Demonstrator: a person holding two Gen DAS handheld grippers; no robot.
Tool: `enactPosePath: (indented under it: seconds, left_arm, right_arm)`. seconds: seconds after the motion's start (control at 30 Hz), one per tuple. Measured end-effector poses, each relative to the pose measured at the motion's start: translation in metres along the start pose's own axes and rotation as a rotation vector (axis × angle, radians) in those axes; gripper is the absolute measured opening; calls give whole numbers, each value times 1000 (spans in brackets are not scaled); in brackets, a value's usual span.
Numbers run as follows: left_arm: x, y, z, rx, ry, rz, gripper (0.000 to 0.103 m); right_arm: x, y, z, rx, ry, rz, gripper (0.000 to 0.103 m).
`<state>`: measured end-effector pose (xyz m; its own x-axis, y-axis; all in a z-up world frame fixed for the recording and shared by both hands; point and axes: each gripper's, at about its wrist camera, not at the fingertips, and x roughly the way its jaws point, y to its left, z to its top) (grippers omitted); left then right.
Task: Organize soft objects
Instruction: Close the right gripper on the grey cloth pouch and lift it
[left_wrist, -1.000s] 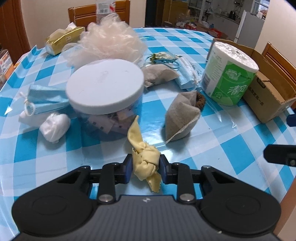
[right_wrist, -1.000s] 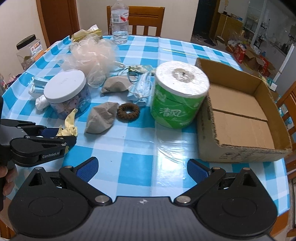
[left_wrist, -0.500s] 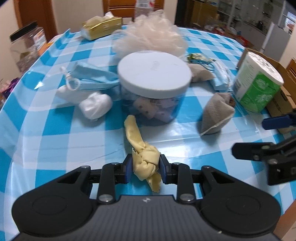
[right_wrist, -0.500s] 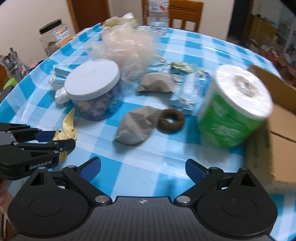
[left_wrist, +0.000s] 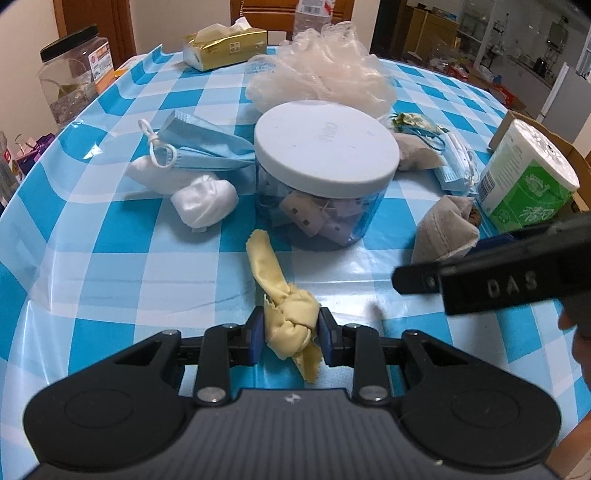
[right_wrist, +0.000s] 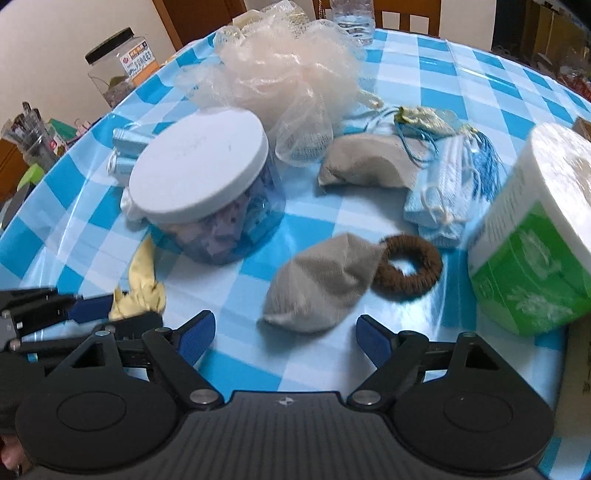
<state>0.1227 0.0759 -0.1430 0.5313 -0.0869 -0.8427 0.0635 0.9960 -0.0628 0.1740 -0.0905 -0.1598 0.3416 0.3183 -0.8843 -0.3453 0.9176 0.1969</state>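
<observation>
The left gripper (left_wrist: 291, 329) is clamped on the knotted yellow cloth (left_wrist: 286, 314), whose trailing end could catch the jar (left_wrist: 325, 173), while the right gripper (right_wrist: 284, 334), jaws apart, nears the grey pouch (right_wrist: 321, 286).

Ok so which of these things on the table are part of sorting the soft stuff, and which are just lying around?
Part of the job:
yellow cloth, held in the left gripper
grey pouch, in front of the open right gripper
bath pouf
brown hair tie
face masks

Just lying about:
plastic jar
tissue box
water bottle
</observation>
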Motion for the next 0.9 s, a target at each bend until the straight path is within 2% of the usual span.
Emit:
enactPosePath:
  seconds: [0.33, 0.43, 0.6, 0.7, 0.9]
  left_arm:
    - [1, 0, 1, -6, -1, 4, 29]
    - [1, 0, 0, -2, -3, 4, 29]
    - [0, 1, 0, 7, -3, -1, 26]
    - [-2, 1, 1, 28, -2, -4, 25]
    - [-17, 1, 6, 87, -4, -18, 23]
  right_arm:
    - [10, 0, 21, 21, -28, -7, 69]
    - [10, -2, 24, 50, -40, -20, 52]
    - [7, -4, 24, 72, -55, -36, 37]
    - [3, 2, 21, 34, -59, -54, 34]
    - [-16, 10, 12, -17, -72, -66, 33]
